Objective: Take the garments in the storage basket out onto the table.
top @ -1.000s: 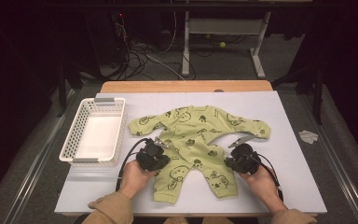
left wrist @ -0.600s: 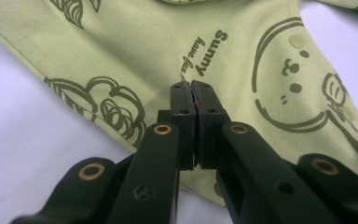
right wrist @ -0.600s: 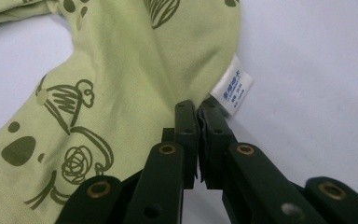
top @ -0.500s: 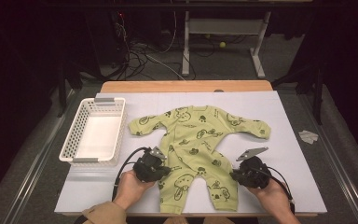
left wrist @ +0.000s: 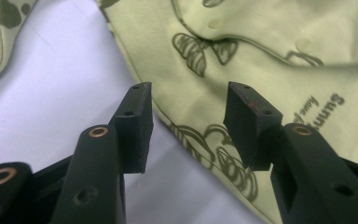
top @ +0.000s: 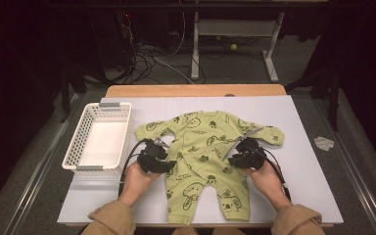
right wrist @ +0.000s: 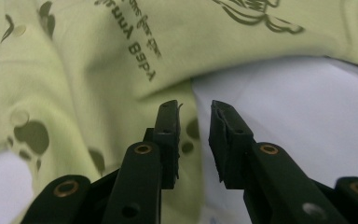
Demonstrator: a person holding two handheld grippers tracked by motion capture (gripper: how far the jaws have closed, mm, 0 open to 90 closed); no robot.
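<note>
High view: light-green printed cotton baby romper lay flat at middle of white table sheet, sleeves spread, legs toward near edge. Left gripper sat at romper's left side seam; jaws just been opening, stood apart, nothing clamped, fabric edge below gap. Right gripper sat at right side seam under sleeve; jaws just been opening, narrowly apart, gripping nothing, cloth edge beneath. White plastic lattice basket stood left, well apart.
</note>
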